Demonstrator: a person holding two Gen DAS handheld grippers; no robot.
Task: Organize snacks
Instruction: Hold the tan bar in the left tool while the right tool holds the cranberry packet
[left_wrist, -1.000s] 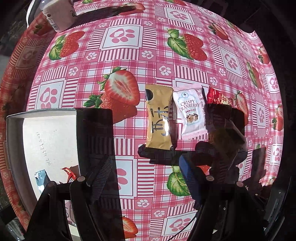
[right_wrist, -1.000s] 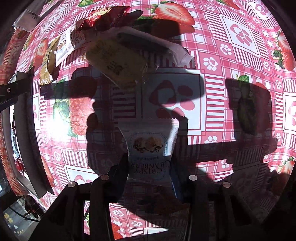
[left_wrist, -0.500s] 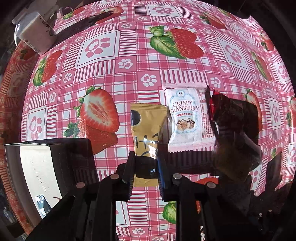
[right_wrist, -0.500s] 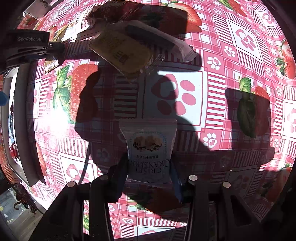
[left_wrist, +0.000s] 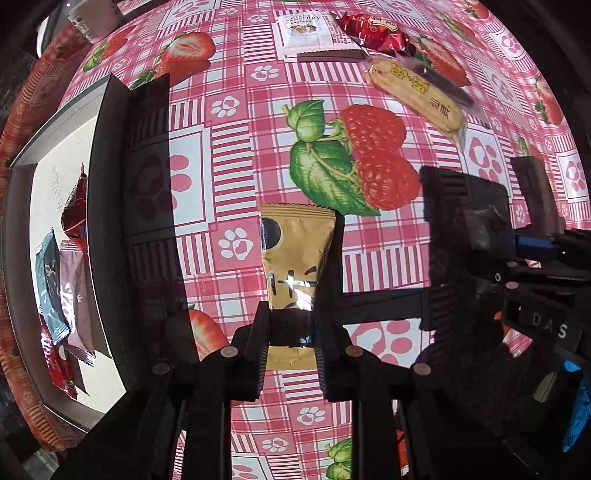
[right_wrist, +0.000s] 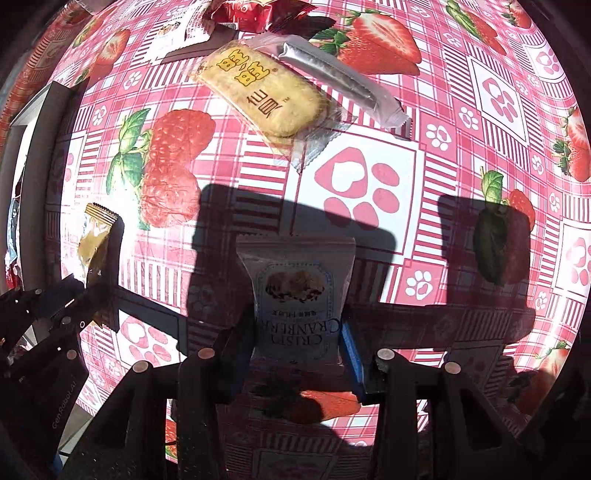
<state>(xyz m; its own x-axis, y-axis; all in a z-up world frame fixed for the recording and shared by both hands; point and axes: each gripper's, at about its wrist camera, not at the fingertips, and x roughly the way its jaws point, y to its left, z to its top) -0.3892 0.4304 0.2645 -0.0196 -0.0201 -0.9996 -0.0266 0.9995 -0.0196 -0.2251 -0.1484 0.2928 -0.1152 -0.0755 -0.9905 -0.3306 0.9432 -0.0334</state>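
My left gripper is shut on a gold snack packet and holds it above the strawberry tablecloth. It also shows in the right wrist view, at the left. My right gripper is shut on a white Crispy Cranberry packet, lifted off the cloth. The right gripper shows at the right of the left wrist view. A grey box at the left holds several snack packets.
On the cloth lie another Crispy Cranberry packet, a red packet, a yellow rice cracker and a silver stick packet. A white carton stands at the far left corner.
My left gripper lifted the gold packet off the cloth and carried it back toward the box. My right gripper still holds its cranberry packet and has shifted little.
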